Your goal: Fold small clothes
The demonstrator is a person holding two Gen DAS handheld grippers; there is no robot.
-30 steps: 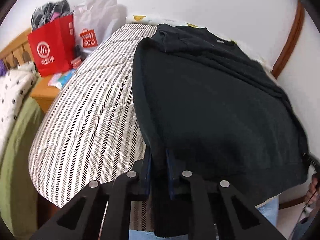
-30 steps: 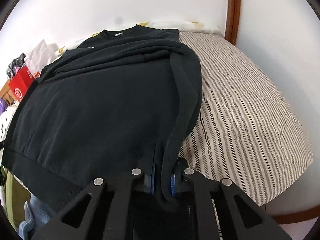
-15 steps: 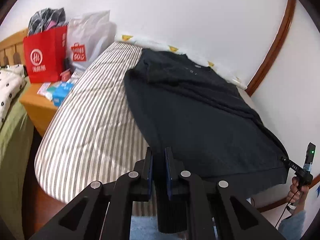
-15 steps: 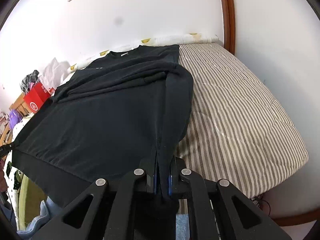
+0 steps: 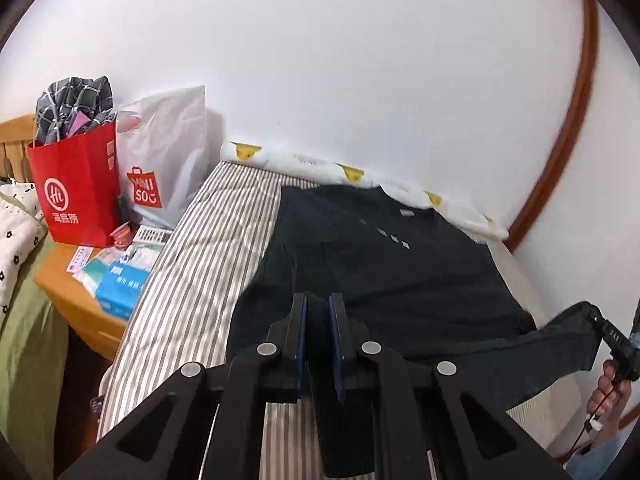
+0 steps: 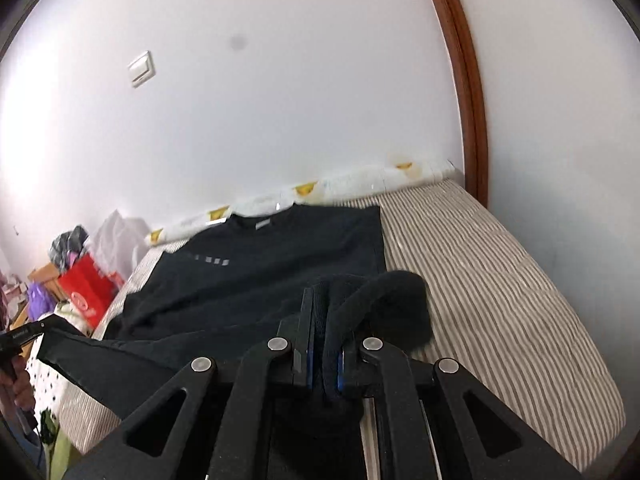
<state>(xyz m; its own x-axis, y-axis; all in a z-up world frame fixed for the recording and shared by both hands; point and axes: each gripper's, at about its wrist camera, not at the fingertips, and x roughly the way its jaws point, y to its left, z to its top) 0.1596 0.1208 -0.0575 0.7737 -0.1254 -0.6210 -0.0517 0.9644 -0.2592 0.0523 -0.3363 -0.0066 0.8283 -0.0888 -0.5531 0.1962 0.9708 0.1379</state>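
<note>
A black sweatshirt (image 5: 384, 272) lies on the striped bed (image 5: 192, 280), collar towards the far wall. My left gripper (image 5: 318, 320) is shut on its bottom hem at the left corner and holds it up off the bed. My right gripper (image 6: 324, 320) is shut on the hem's right corner together with a bunched sleeve (image 6: 396, 292). The lifted hem hangs stretched between the two grippers. The sweatshirt also shows in the right wrist view (image 6: 272, 264). The right gripper also shows at the right edge of the left wrist view (image 5: 612, 340).
A red paper bag (image 5: 76, 188) and a white plastic bag (image 5: 168, 160) stand on a wooden nightstand (image 5: 68, 296) left of the bed, with tissue packs (image 5: 120, 284). A white wall lies behind, with a brown door frame (image 6: 464, 80) at the right.
Both grippers have risen and tilted up with the hem held, lifting the lower part of the sweatshirt off the bed towards the collar. Much more wall is in view.
</note>
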